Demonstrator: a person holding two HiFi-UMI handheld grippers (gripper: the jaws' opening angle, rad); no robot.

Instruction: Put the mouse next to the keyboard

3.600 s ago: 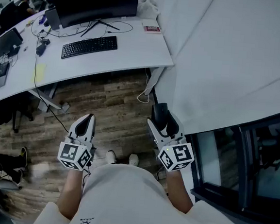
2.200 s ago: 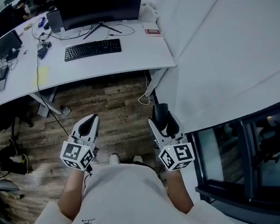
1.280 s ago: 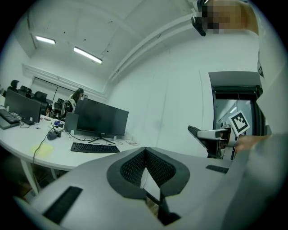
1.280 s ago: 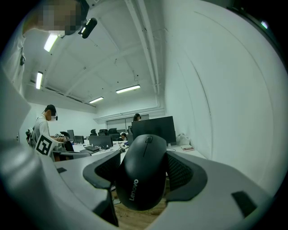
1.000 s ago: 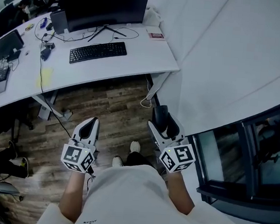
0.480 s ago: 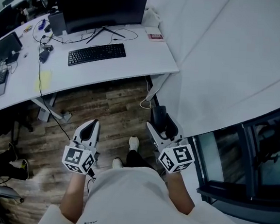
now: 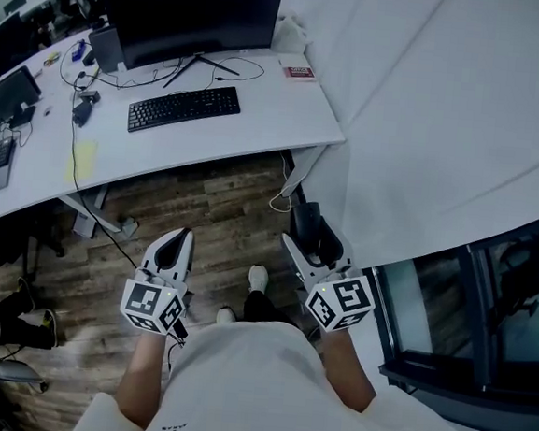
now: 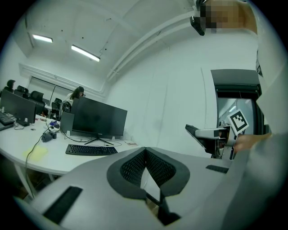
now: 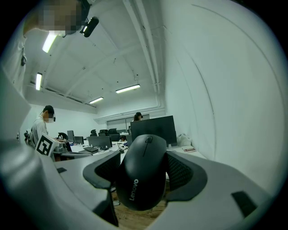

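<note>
black keyboard point(image 7: 184, 109) lies on the white counter point(image 7: 270, 107), well apart from both grippers. over the wood floor point(image 7: 219, 201), the left gripper point(image 7: 178, 239) has its jaws clenched on nothing; the right gripper point(image 7: 312, 240) jaws grasp the black mouse point(image 9: 143, 175).

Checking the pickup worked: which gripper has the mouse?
The right gripper: its jaws clamp the black mouse. The left gripper has its jaws shut on nothing.
</note>
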